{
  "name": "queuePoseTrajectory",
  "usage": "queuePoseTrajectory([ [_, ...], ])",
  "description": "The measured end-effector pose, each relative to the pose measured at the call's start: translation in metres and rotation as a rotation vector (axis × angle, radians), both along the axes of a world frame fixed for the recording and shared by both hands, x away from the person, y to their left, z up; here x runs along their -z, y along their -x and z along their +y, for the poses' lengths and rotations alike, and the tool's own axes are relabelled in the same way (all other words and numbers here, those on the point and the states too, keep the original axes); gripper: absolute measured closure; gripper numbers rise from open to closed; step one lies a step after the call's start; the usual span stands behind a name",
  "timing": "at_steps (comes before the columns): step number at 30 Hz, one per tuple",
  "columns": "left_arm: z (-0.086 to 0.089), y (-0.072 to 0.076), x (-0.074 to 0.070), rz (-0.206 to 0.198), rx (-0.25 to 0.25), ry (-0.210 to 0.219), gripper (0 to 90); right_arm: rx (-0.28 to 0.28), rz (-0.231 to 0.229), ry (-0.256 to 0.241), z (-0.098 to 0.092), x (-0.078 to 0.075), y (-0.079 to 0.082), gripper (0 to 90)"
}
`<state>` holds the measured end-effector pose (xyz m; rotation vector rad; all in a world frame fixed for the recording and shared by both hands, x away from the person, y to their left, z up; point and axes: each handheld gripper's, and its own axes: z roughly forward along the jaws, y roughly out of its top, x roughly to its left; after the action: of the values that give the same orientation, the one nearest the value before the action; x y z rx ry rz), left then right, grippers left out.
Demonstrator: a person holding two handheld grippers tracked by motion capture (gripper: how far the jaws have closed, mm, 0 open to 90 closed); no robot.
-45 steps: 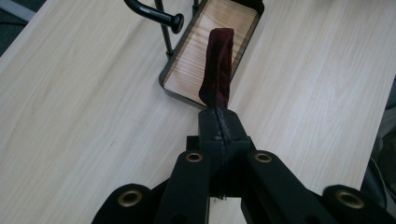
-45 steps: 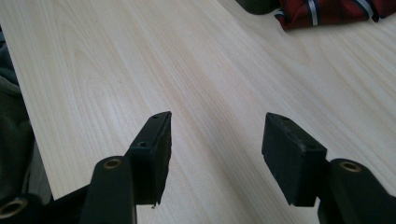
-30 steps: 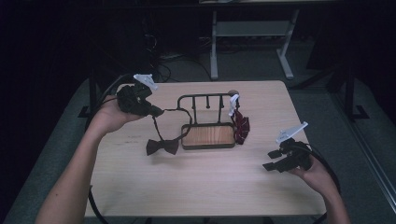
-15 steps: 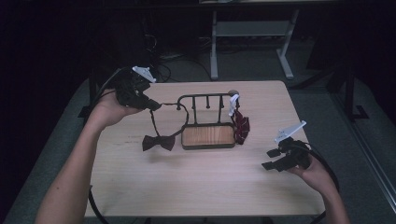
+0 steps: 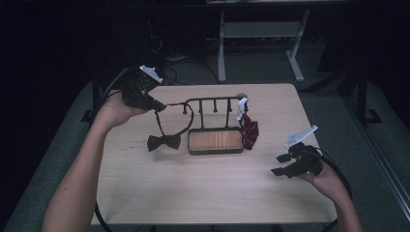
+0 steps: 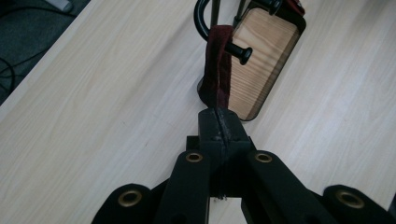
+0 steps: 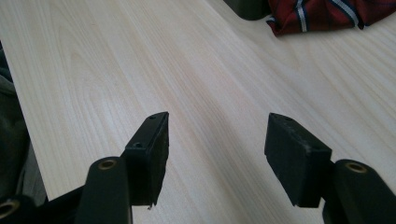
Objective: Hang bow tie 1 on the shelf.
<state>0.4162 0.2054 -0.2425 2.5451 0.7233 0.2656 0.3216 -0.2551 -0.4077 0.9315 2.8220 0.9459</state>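
Your left gripper (image 5: 158, 107), raised over the table's far left corner, has its jaws pressed together on the dark red strap (image 6: 217, 70) of a bow tie (image 5: 164, 142). In the left gripper view the strap loops around a knobbed peg (image 6: 237, 49) at the end of the black rack (image 5: 212, 102), while the bow itself hangs below your gripper, at or just above the tabletop; the dim high view does not settle which. The rack stands on a wooden-floored tray (image 5: 215, 140) near the middle of the light wood table (image 5: 203, 193). A red striped cloth (image 5: 249, 131) is draped at the rack's right end, touching the tray. Your right gripper (image 5: 279, 165) rests near the table's right edge, well apart from the rack, jaws spread wide with bare tabletop between them.
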Motion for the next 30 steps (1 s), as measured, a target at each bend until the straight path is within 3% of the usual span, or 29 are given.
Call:
queuePoseTrajectory([
  [23,-0.009,-0.017,0.016,0.043,-0.046,-0.075,89.0,0.002,-0.004,0.007,-0.003,-0.002,0.002,39.2],
  [30,-0.009,-0.015,0.016,0.037,-0.055,-0.093,82.2,0.007,-0.014,0.003,-0.003,-0.004,0.004,39.2],
])
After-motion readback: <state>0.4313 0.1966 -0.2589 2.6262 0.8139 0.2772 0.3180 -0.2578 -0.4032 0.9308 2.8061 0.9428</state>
